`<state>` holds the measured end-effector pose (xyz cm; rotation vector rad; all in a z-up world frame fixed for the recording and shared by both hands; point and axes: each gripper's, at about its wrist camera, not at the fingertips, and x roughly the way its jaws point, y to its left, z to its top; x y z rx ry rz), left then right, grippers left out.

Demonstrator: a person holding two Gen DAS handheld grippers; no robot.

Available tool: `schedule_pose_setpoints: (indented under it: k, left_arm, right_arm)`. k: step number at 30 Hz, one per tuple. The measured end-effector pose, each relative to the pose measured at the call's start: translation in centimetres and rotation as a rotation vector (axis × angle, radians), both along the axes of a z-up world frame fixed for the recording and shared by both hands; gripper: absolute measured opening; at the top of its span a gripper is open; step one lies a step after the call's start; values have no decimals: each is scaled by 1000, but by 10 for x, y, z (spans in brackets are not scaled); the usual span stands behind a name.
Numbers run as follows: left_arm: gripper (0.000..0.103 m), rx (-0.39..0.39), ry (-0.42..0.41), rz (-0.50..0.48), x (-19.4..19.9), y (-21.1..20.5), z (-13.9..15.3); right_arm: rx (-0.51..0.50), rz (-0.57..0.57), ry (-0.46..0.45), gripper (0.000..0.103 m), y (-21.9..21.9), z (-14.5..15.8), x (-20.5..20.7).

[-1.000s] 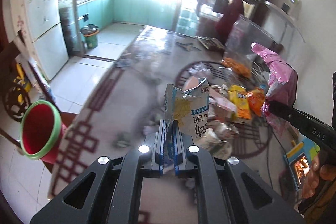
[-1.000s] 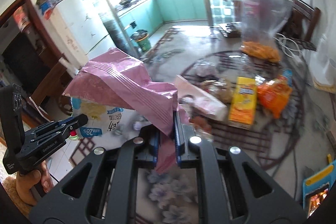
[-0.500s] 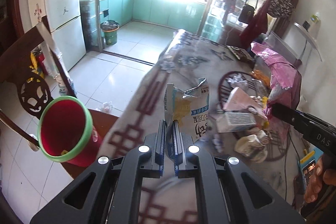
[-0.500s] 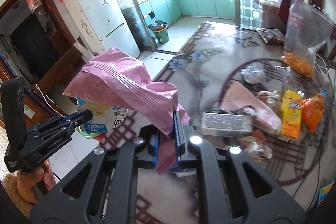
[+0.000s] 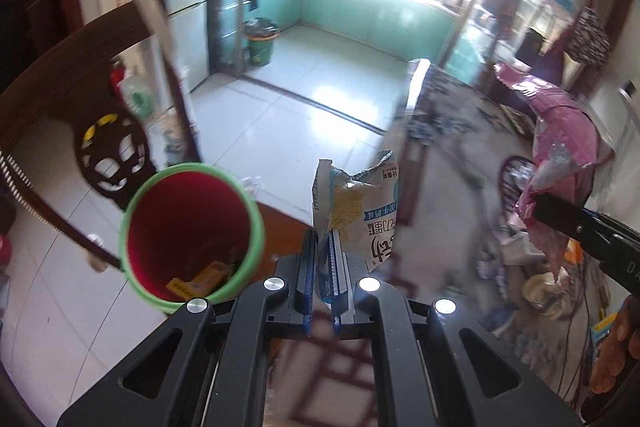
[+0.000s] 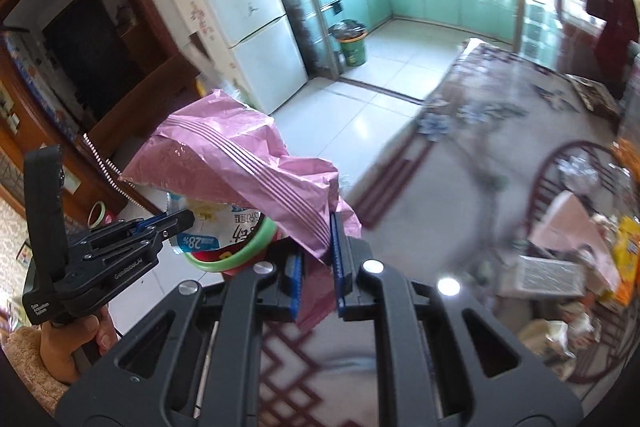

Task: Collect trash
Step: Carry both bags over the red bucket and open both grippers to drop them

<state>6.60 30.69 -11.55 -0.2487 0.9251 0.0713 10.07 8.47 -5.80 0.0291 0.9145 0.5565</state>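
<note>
The left gripper [image 5: 324, 251] pinches a torn milk carton [image 5: 362, 211] just right of the red bin [image 5: 192, 231] — beyond the table edge [image 6: 404, 143], over open tiled floor [image 5: 280, 123]. The right gripper [image 6: 316, 259] clamps a pink wrapper [image 6: 240, 171] above the bin's green rim.

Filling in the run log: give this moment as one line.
left gripper: shut on milk-powder bag | right gripper: shut on pink wrapper | red bin: beside table edge, holds scraps

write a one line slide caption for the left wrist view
Left gripper clamps a torn white-and-blue wrapper beside the red bin.
</note>
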Motion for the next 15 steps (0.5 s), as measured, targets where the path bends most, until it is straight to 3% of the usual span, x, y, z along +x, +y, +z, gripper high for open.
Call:
schedule_pose_setpoints:
  k: [15]
  left_arm:
    - [5, 6, 158, 251, 12, 125, -71]
  right_arm:
    - [-34, 182, 172, 14, 131, -70, 47]
